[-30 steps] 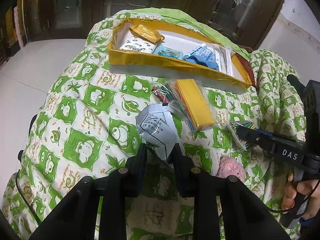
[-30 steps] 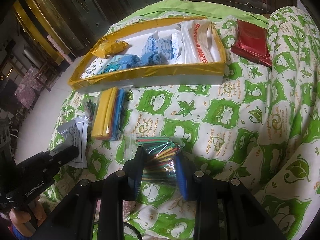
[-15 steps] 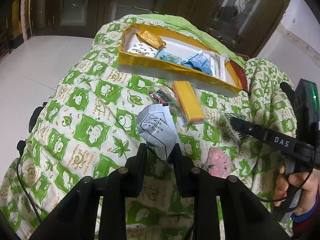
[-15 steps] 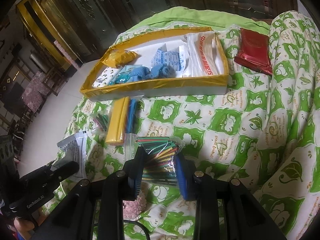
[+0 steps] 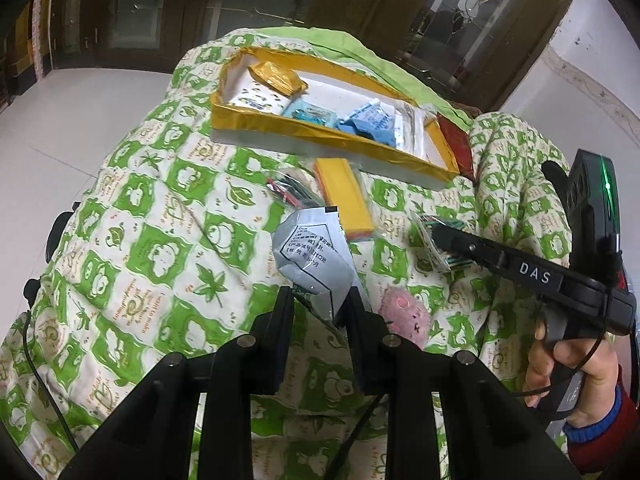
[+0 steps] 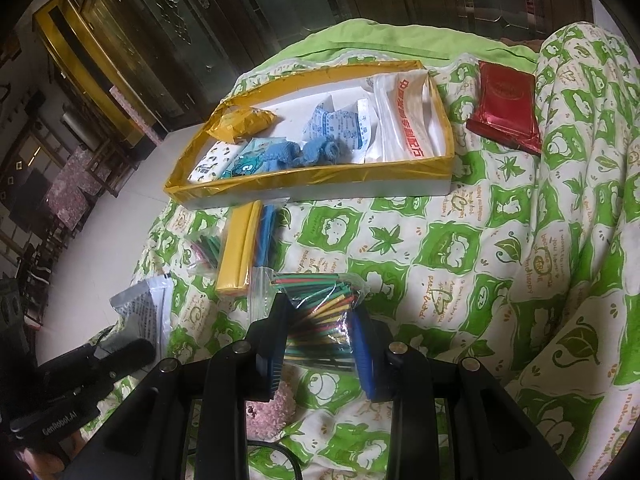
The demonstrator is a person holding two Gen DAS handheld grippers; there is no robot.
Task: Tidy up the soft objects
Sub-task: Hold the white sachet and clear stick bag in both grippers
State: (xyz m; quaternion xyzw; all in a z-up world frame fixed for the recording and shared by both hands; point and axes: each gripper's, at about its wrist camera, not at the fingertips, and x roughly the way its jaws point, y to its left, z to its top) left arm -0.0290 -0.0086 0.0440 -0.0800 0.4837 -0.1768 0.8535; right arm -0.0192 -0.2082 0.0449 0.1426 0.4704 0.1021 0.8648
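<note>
My left gripper is shut on a silver printed pouch, held up above the green-and-white quilt. My right gripper is shut on a clear zip bag of coloured sticks, also lifted off the quilt; in the left wrist view that bag hangs from the right gripper's fingers. A yellow-rimmed white tray lies farther back, holding a gold packet, blue cloth, small blue-printed packets and a white plastic bag. The same tray shows in the left wrist view.
In front of the tray lie a yellow pack in a clear bag and a second bag of coloured sticks. A pink fluffy item rests near my grippers. A red foil packet lies right of the tray. Dark cabinets stand behind.
The left gripper has risen and drawn back with the silver pouch, so the tray looks smaller and farther away. The right gripper, with its stick bag, has barely moved.
</note>
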